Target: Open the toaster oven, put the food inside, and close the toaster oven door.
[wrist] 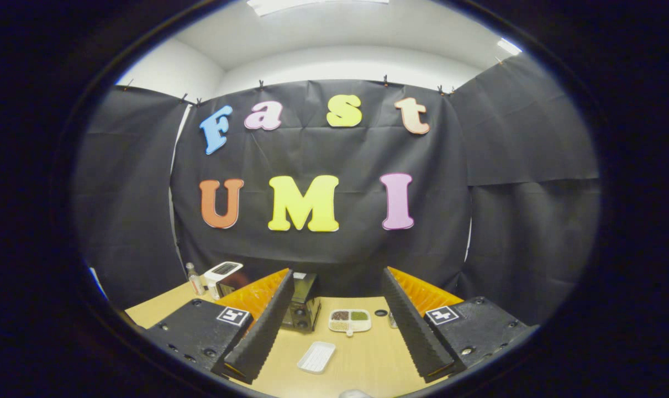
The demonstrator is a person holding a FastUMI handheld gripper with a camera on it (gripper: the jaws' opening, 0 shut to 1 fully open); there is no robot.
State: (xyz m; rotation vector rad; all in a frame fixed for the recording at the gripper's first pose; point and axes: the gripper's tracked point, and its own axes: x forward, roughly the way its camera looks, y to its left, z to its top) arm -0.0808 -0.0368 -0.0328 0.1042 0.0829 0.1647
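Booth wall (pixel 323 260): black cloth, hung behind the table on 3 sides.

Table (pixel 367 359): light wood top, carrying all items below.

Gripper (pixel 340 354): held above the near table edge, its 2 fingers (pixel 262 331) spread wide apart, nothing between them or touching them.

Toaster oven (pixel 304 304): dark box at the far side of the table, just beside the left finger and partly hidden by it; door appears closed.

White appliance (pixel 224 273): behind the left finger, far left of the table.

Divided dish (pixel 349 320): white, 3 compartments with dark, green and pale food, just right of the toaster oven, beyond the fingers.

White tray (pixel 316 356): ribbed, rectangular, lying between the fingers, nearer than the dish.

Small bottle (pixel 194 279): clear, upright, left of the white appliance.
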